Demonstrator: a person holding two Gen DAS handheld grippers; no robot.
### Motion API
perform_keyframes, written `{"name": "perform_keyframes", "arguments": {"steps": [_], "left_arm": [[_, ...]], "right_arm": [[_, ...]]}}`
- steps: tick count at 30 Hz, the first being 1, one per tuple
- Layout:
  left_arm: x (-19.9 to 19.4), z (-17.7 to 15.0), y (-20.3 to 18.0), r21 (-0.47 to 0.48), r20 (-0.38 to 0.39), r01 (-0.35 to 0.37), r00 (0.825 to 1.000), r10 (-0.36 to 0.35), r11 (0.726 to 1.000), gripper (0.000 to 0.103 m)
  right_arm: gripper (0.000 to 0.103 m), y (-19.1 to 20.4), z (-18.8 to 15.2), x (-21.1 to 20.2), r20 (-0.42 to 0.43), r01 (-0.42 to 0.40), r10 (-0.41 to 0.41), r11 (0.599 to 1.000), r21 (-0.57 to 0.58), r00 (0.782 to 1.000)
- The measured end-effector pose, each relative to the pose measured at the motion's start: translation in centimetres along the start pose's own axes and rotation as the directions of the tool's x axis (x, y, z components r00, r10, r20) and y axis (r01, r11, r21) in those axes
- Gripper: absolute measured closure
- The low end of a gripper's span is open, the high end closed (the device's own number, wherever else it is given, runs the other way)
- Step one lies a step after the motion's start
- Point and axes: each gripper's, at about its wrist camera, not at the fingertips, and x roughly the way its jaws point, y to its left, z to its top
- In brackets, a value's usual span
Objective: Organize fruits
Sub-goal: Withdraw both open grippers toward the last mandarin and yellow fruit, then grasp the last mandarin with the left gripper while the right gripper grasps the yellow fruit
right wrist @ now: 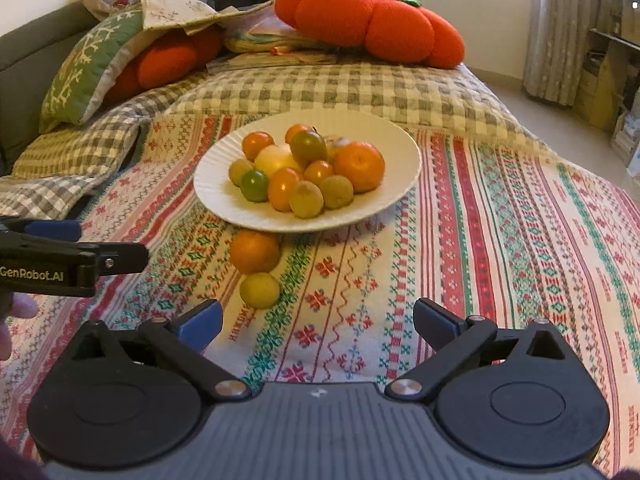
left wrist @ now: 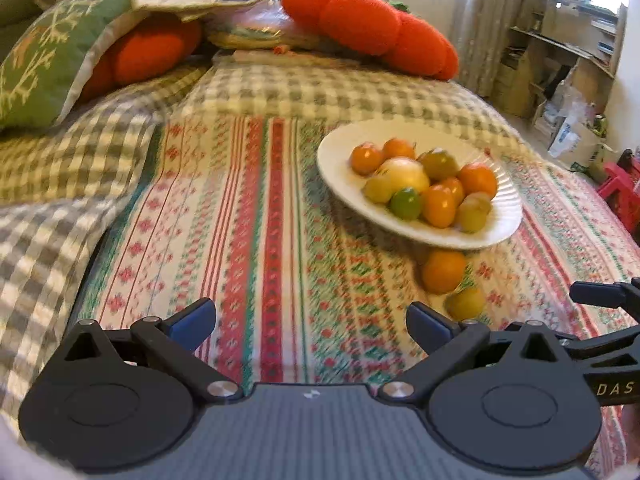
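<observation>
A white plate [right wrist: 224,200] sits on the bed's striped cover [right wrist: 500,240], near the band of grey-checked quilt [right wrist: 320,88] that runs across the head end. It holds a heap of small fruits [right wrist: 308,168]: oranges, a few green ones and a pale yellow one at the back. How many lie under the pile I cannot tell, since they hide one another.

Two fruits lie off the plate on the cover, at its near rim. An orange [right wrist: 255,251] is tucked against the rim, its top partly hidden beneath the overhang. A yellow-green fruit [right wrist: 260,289] touches it on the near side.

The left gripper [left wrist: 312,326] hangs over bare cover with its blue-padded fingers spread wide and nothing between them; that view is smeared by blur. The right gripper [right wrist: 318,326] is likewise wide apart and empty, the two loose fruits just ahead of its left finger.

Orange pumpkin cushions [right wrist: 372,20] and a green cushion [right wrist: 88,76] pile up at the head of the bed. One pumpkin cushion is half buried under cloth.
</observation>
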Motion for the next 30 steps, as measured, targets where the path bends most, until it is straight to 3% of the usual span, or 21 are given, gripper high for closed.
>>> {"name": "perform_keyframes", "arguments": {"steps": [8, 11, 26, 30], "left_arm": [[1.2, -1.1, 0.4, 0.012, -0.044, -0.049, 0.998, 0.05, 0.999, 0.01], [1.6, -1.4, 0.1, 0.036, -0.048, -0.054, 0.997, 0.056, 0.998, 0.01], [2.6, -1.9, 0.2, 0.031, -0.073, -0.056, 0.996, 0.058, 0.998, 0.01], [2.6, -1.9, -0.1, 0.035, -0.071, -0.055, 0.996, 0.057, 0.998, 0.01]], "right_arm": [[0.002, 0.8, -0.5, 1.2, 0.01, -0.028, 0.028, 0.999, -0.019, 1.0], [0.007, 0.9, -0.3, 1.9, 0.013, -0.039, 0.039, 0.999, 0.001, 0.999], [0.051, 2.5, 0.3, 3.4, 0.017, -0.066, 0.068, 0.995, -0.081, 0.998], [0.075, 2.2, 0.4, 3.3, 0.014, -0.095, 0.096, 0.992, -0.084, 0.995]]}}
